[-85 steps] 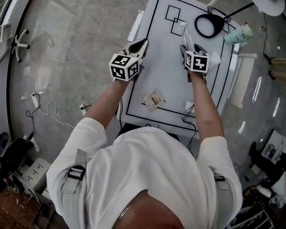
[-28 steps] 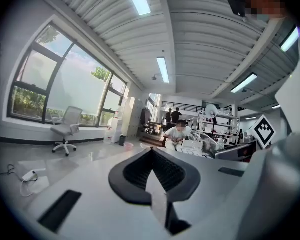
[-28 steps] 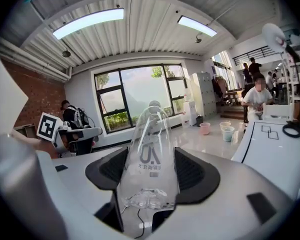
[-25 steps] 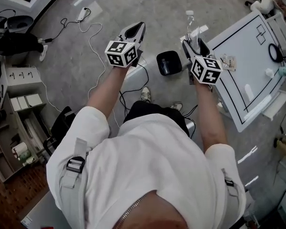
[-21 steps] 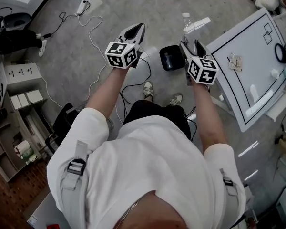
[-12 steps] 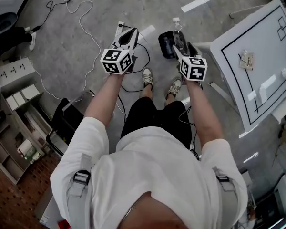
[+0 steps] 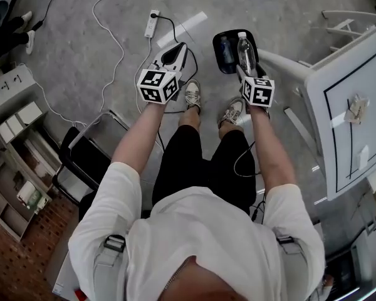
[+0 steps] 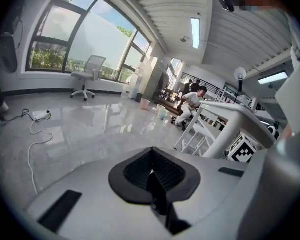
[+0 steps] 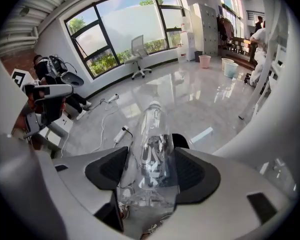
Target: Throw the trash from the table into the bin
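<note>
Gripping a clear bottle by its lower half, your right gripper points it cap-first. From the head view it lies across the black bin on the floor, just ahead of your shoes. Your left gripper is empty, jaws pressed together, left of the bin. One scrap lies on the table at your right.
</note>
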A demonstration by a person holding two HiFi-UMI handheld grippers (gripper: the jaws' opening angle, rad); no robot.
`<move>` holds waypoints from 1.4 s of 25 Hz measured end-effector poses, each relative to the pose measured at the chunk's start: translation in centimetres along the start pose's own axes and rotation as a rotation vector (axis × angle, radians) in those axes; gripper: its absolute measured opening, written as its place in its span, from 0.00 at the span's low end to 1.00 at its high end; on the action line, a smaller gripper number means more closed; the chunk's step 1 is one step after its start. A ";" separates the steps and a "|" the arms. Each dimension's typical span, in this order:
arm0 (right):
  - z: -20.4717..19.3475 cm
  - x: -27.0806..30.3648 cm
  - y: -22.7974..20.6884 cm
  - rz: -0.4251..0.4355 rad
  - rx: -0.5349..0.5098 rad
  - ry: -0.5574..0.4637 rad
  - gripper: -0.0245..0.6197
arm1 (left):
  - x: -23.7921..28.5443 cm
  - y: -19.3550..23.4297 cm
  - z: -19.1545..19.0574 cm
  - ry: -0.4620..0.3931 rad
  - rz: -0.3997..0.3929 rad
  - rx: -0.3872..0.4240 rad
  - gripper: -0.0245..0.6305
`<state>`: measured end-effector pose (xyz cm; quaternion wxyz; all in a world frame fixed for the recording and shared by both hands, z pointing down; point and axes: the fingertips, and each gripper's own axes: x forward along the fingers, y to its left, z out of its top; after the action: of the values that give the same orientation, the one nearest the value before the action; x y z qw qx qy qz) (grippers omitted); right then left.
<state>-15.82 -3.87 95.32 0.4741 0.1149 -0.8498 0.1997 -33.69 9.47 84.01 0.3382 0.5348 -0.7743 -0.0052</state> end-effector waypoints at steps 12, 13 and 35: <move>-11.6 17.5 -6.2 -0.050 -0.027 0.193 0.50 | 7.4 7.0 -13.5 0.043 0.030 -0.037 0.05; -12.0 18.1 -6.5 -0.057 -0.032 0.197 0.50 | 7.6 7.2 -14.1 0.045 0.032 -0.039 0.05; 2.1 2.4 1.4 -0.008 -0.122 -0.089 0.42 | 2.2 1.8 -1.6 -0.016 -0.020 0.012 0.05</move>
<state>-19.23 -3.59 96.03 0.4428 0.0981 -0.8801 0.1404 -34.74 9.03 87.05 0.3288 0.5445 -0.7715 -0.0085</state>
